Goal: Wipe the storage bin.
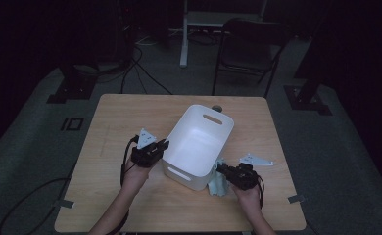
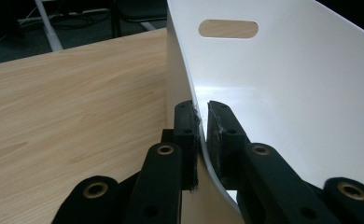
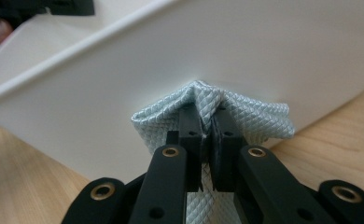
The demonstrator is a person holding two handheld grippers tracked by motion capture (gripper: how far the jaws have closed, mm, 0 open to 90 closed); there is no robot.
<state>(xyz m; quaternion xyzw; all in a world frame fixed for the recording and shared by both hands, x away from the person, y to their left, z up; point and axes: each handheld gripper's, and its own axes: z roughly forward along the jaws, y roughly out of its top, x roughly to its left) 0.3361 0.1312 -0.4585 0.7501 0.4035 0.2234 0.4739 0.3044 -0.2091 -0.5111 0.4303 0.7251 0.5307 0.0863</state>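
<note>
A white plastic bin (image 1: 199,142) with slot handles stands on the wooden table (image 1: 130,117). My left gripper (image 1: 163,145) is shut on the bin's left wall (image 2: 189,70), one jaw inside and one outside the rim. A pale blue quilted cloth (image 1: 218,184) lies against the bin's right side. My right gripper (image 1: 220,169) is shut on a bunched fold of that cloth (image 3: 245,114), close against the bin's outer wall (image 3: 171,84).
A grey three-cornered plate (image 1: 255,160) lies on the table right of the bin. A small round object (image 1: 217,108) sits behind the bin near the far edge. Beyond the table stand a folding chair (image 1: 248,49) and floor cables (image 1: 140,73).
</note>
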